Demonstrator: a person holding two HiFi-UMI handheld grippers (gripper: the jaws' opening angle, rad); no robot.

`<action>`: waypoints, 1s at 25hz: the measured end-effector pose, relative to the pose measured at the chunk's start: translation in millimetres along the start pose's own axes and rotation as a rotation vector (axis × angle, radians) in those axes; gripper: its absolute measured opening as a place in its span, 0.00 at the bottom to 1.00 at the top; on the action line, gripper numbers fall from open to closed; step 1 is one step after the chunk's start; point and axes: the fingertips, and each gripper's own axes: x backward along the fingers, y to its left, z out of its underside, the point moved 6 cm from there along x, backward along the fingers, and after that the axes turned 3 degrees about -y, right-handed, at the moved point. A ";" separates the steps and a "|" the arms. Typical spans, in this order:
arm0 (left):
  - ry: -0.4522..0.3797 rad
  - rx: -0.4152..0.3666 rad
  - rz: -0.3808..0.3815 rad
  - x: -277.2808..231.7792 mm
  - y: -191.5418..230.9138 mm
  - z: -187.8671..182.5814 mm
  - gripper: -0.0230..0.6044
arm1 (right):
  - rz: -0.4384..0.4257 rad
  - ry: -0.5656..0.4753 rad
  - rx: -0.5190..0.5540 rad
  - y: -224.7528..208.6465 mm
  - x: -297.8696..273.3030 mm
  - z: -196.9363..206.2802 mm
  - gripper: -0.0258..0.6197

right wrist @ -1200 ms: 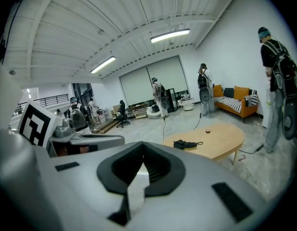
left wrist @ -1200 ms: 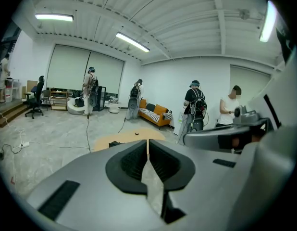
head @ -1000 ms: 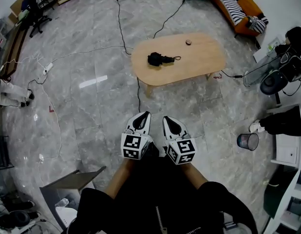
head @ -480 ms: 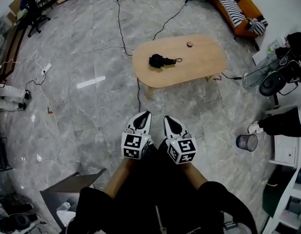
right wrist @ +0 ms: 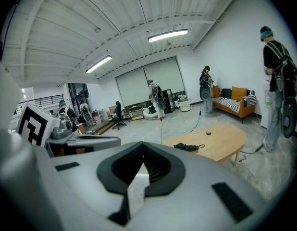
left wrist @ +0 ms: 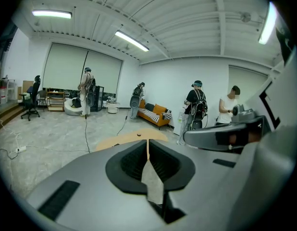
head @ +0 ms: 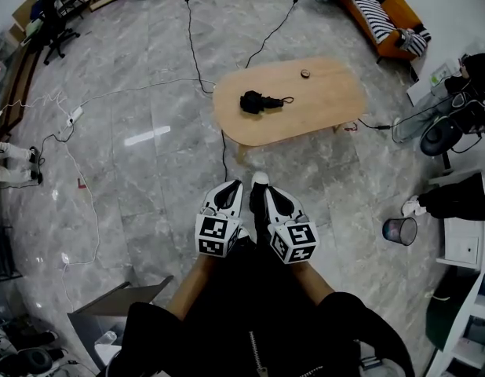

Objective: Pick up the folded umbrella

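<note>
Black jacket [head: 258, 344]: the person's front, nearest the camera, with both arms reaching forward.
Left gripper [head: 231, 188]: held above the floor; jaws together, nothing between them.
Right gripper [head: 272, 196]: just beside the left one; jaws pressed together, empty.
Grey marble floor [head: 148, 171]: lies between the grippers and the table, crossed by a black cable [head: 224, 151].
Wooden table [head: 321, 104]: oval, well apart from both grippers.
Folded umbrella [head: 257, 100]: black, lying on the table's left half near its left end, strap trailing toward the middle; untouched.
Small round object [head: 305, 72]: near the table's far edge.
Orange sofa [head: 384, 6]: beyond the table.
</note>
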 end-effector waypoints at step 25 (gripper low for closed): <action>0.068 0.021 -0.086 -153.5 81.5 -54.8 0.08 | -0.091 0.077 -0.020 -95.0 -163.3 -70.5 0.06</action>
